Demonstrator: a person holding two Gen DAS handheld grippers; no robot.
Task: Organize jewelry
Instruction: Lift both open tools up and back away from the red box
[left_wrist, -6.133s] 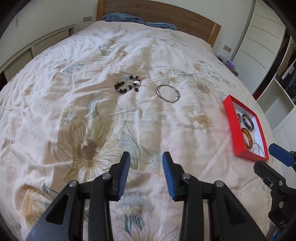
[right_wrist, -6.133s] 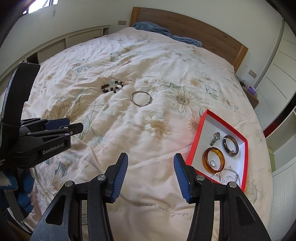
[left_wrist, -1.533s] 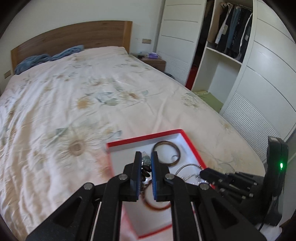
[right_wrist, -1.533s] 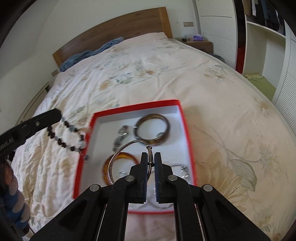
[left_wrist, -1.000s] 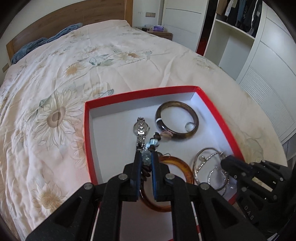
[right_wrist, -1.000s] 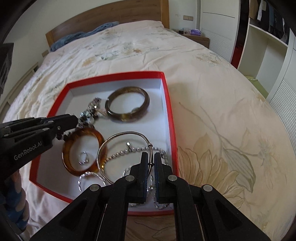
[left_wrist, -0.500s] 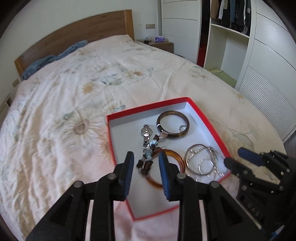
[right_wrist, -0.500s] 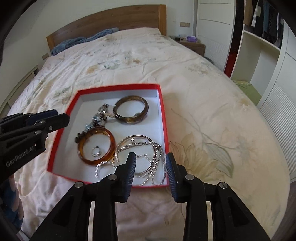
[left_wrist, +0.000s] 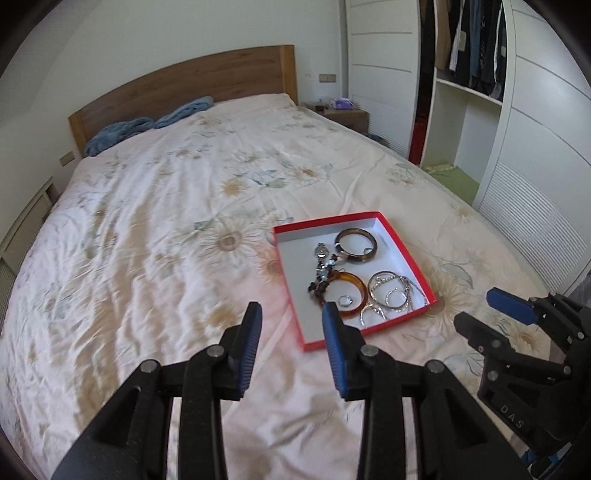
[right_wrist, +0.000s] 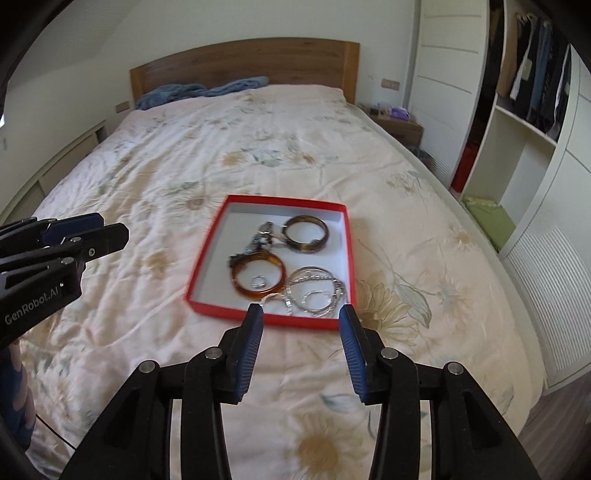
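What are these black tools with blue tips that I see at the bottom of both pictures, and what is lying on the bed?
They are hand-held grippers, one in each of a person's hands; no robot arm is involved. Each carries a wide-angle camera looking along its two fingers, so one picture comes from the left gripper and the other from the right gripper. Both stand open and hold nothing. On the flowered bedspread lies a red box holding jewelry: a dark bangle, an amber bangle with a small ring inside it, a beaded bracelet, a watch and silver bracelets.
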